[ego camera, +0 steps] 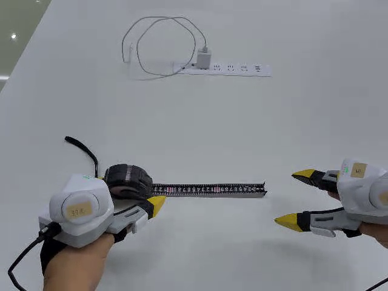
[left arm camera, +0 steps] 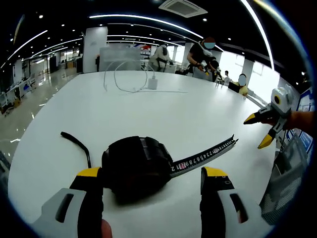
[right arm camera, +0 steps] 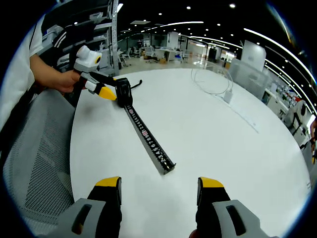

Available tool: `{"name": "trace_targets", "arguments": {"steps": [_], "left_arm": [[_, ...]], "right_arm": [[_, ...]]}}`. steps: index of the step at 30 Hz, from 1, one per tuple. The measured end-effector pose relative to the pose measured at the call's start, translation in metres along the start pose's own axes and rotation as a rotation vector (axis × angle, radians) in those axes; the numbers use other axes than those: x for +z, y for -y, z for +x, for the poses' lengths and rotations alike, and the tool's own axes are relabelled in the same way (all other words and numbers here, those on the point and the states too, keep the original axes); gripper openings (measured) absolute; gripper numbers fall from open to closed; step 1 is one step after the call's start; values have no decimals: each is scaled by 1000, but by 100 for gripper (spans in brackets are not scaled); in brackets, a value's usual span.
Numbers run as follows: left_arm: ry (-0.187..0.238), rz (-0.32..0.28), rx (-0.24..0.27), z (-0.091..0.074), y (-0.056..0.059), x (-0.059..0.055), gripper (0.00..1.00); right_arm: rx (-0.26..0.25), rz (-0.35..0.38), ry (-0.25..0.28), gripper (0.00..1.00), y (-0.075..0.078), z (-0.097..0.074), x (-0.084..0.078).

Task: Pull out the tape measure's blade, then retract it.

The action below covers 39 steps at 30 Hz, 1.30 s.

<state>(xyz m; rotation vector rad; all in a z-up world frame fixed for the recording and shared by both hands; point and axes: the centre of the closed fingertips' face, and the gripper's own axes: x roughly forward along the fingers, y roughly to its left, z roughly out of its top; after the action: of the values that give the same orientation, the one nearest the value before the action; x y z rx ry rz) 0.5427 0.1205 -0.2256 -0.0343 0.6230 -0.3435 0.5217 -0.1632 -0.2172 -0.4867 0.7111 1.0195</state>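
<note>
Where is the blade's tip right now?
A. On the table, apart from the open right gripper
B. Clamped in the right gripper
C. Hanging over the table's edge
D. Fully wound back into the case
A: the blade lies pulled out flat on the table, and its tip stops short of the right gripper, whose jaws stand open with nothing between them.
</note>
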Motion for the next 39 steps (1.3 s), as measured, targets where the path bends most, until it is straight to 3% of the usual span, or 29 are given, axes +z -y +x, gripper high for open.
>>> {"name": "trace_targets", "arguments": {"steps": [18, 39], "left_arm": [[-9, -57, 84, 6, -8, 1, 71], [-22, -134, 136, 12, -17, 1, 65]], "right_arm": [[59, -82, -67, 56, 7, 12, 5], [134, -152, -125, 51, 11, 30, 5]]}}
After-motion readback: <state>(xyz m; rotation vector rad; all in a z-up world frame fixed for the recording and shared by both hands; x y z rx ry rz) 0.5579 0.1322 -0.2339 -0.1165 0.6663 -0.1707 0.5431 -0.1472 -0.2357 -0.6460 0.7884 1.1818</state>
